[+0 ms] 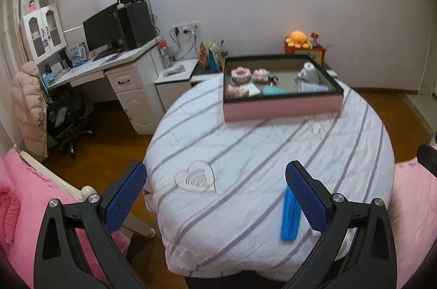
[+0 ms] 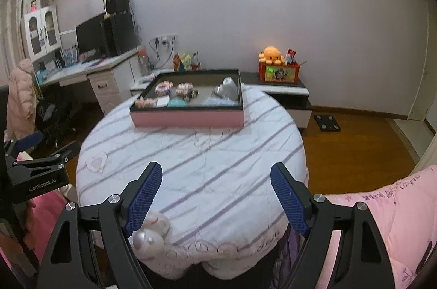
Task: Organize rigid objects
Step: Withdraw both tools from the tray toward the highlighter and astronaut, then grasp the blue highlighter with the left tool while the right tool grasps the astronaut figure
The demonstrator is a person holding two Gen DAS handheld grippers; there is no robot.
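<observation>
Blue box point(image 1: 291, 216), left wrist view only

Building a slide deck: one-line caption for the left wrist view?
Open left gripper above striped table holding heart dish, blue box, pink tray.

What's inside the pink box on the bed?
The pink box holds teeth models, a white roll-like thing, a teal item and papers. Its near wall hides whatever lies behind it.

The tablecloth point(image 1: 245, 152) is soft, wrinkled striped cloth. The heart-shaped dish point(image 1: 195, 177) looks like clear glossy plastic, the blue box point(image 1: 290, 218) smooth and matt. The floor point(image 2: 355, 146) is polished wood. Textured blue pads point(image 2: 143, 201) line matt black plastic jaws.
</observation>
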